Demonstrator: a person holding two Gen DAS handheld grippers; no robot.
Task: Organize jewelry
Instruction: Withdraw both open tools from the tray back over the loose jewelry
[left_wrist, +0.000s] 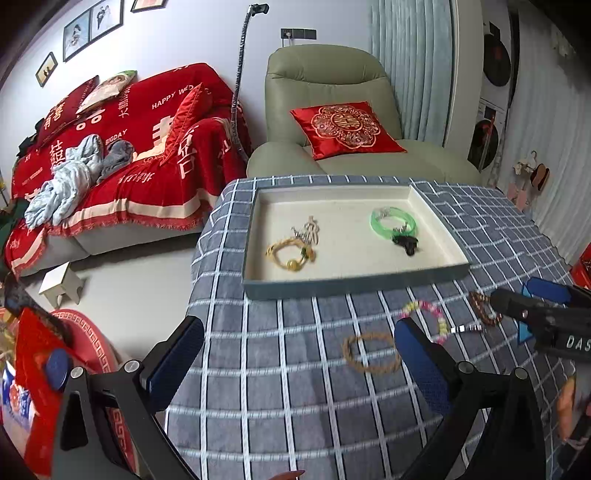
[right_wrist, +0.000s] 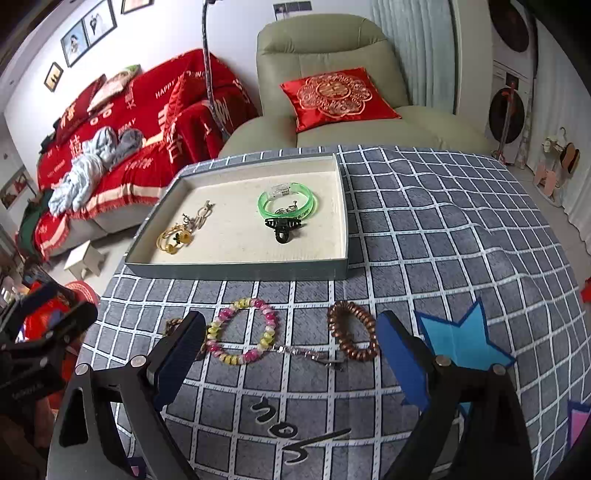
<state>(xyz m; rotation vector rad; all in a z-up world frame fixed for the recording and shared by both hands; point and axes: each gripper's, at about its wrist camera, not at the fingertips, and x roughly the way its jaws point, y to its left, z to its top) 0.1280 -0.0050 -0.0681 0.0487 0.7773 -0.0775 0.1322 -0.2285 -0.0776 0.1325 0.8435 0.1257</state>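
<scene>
Right hand-held gripper (right_wrist: 291, 339) hangs low over the worktop (right_wrist: 443, 236), jaws spread wide and empty, straddling the pink-and-yellow beaded bracelet (right_wrist: 242, 332), a thin silver chain (right_wrist: 310, 354) and the brown coil hair tie (right_wrist: 352, 330). Left hand-held gripper (left_wrist: 299, 350) is likewise spread and empty, near the tan woven bracelet (left_wrist: 371, 352). Beyond them the tray (right_wrist: 236, 271) already holds a green bangle (right_wrist: 288, 203) and black claw clip (right_wrist: 282, 227). Best to centre on one piece, descend until the pads bracket its band, then pinch a single side so the chain stays behind.

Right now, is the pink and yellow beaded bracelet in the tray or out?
Out. The pink and yellow beaded bracelet lies flat on the grey checked tablecloth, in front of the shallow cream-lined tray.
</scene>
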